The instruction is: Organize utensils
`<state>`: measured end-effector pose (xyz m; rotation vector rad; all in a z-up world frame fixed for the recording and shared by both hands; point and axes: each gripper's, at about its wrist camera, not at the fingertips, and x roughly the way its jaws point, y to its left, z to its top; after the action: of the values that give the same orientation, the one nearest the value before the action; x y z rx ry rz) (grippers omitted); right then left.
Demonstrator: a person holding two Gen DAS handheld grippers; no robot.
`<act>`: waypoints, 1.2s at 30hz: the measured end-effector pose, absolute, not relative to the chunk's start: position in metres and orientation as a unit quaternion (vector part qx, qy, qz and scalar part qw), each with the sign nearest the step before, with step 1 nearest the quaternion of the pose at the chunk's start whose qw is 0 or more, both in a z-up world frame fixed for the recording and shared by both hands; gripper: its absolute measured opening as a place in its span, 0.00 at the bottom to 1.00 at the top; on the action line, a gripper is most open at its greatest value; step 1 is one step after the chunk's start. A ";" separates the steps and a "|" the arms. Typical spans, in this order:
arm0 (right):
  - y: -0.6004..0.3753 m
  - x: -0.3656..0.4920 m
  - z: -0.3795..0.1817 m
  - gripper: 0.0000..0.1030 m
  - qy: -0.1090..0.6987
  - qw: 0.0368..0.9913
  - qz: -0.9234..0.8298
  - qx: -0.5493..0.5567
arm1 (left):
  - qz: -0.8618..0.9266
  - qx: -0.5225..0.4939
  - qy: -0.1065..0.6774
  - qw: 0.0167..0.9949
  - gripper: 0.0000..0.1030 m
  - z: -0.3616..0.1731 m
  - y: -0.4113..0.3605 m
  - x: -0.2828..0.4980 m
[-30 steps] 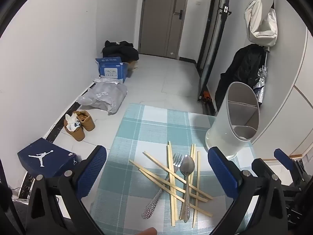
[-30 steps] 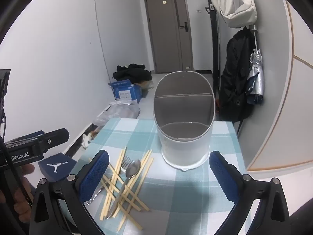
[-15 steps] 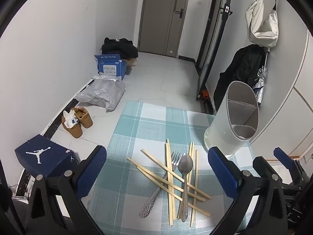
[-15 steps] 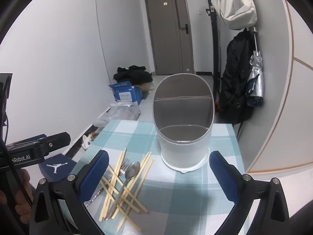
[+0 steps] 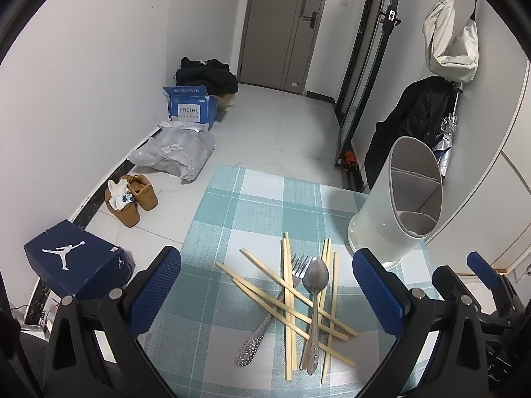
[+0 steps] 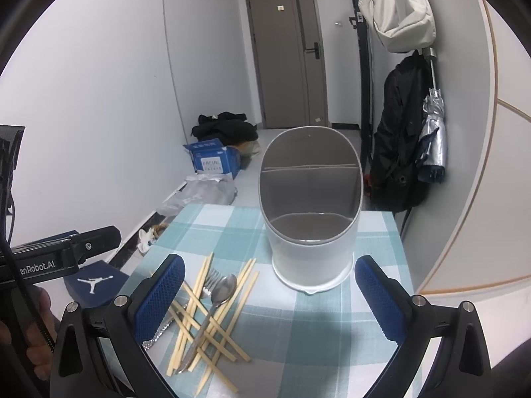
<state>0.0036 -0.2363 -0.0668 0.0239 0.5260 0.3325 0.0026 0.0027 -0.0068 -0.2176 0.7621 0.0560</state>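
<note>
A loose pile of wooden chopsticks [image 5: 290, 301] [image 6: 212, 318] lies crossed on the checked tablecloth, with a metal spoon [image 5: 315, 301] [image 6: 217, 305] and a fork [image 5: 282, 301] [image 6: 209, 282] among them. A white oval utensil holder [image 5: 395, 205] [image 6: 312, 215] with an inner divider stands empty to the right of the pile. My left gripper [image 5: 265, 295] hovers open above the pile, holding nothing. My right gripper [image 6: 268, 298] is open too, in front of the holder, with the pile by its left finger.
The teal checked tablecloth [image 5: 252, 205] [image 6: 332, 325] covers a small table. On the floor left of it are a dark blue shoebox [image 5: 73, 262], brown shoes [image 5: 131, 197], a grey bag [image 5: 176, 152] and a blue carton [image 5: 190, 106]. Coats and an umbrella [image 6: 431, 139] hang right.
Both grippers have drawn back and risen a little, so the pile and the holder look slightly smaller and further off. Nothing on the table has moved.
</note>
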 end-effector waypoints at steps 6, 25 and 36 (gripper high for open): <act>-0.238 0.005 -0.071 1.00 0.264 0.951 0.161 0.020 | 0.027 -0.106 0.370 0.923 0.99 -0.005 0.002 0.003; -0.239 0.004 -0.073 1.00 0.264 0.949 0.169 0.028 | 0.025 -0.112 0.376 0.919 0.99 -0.007 0.002 0.004; -0.237 0.002 -0.072 1.00 0.258 0.950 0.173 0.025 | 0.027 -0.116 0.377 0.919 0.99 -0.007 0.002 0.005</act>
<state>0.0023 -0.2370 -0.0720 0.0516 0.5248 0.3515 0.0045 0.0023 -0.0069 -0.2380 0.7746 0.0557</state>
